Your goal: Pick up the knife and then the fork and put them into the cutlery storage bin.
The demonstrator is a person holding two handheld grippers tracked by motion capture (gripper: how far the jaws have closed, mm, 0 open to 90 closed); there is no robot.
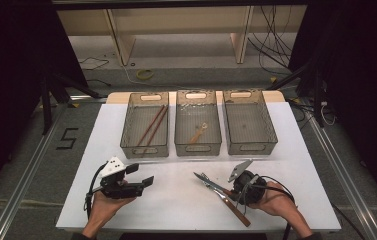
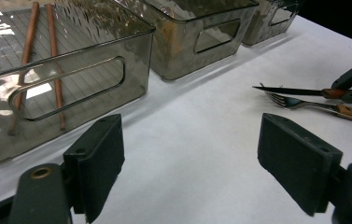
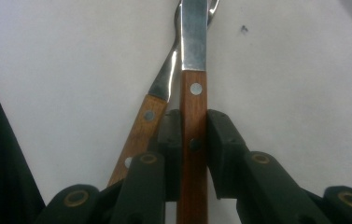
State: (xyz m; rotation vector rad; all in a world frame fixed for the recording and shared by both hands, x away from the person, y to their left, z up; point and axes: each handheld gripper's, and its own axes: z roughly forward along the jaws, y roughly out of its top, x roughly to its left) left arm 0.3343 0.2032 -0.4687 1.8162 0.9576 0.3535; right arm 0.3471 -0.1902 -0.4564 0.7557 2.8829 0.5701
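A white counter (image 1: 176,200) carries three smoky transparent bins in a row along its far half. The left bin (image 1: 144,125) holds a pair of brown chopsticks (image 1: 152,125) lying lengthwise on its ribbed floor; in the left gripper view they show through the bin's near wall and handle cut-out. The middle bin (image 1: 198,122) holds a small wooden-handled utensil (image 1: 198,132), too small to name more closely. The right bin (image 1: 249,121) stands just beside the middle one.

On the near half of the counter, the left gripper (image 1: 141,175) rests in the person's left hand (image 1: 107,205), its jaws spread wide with nothing between them; its own view shows the two black pads well apart over bare white surface, pointed toward the bins.

The right gripper (image 1: 231,192), held in the right hand (image 1: 276,200), is pressed onto the wooden handle of a knife (image 3: 193,116). In the right gripper view both pads touch the sides of that riveted handle, with the steel blade running away from the jaws. A fork (image 3: 150,116) with a matching wooden handle lies just beside the knife on its left, its steel neck angling in to meet the blade; its handle passes outside the jaws, not between them. In the high view the two pieces of cutlery lie together on the counter at a slant, tips toward the far left, near the front of the middle bin but apart from it.
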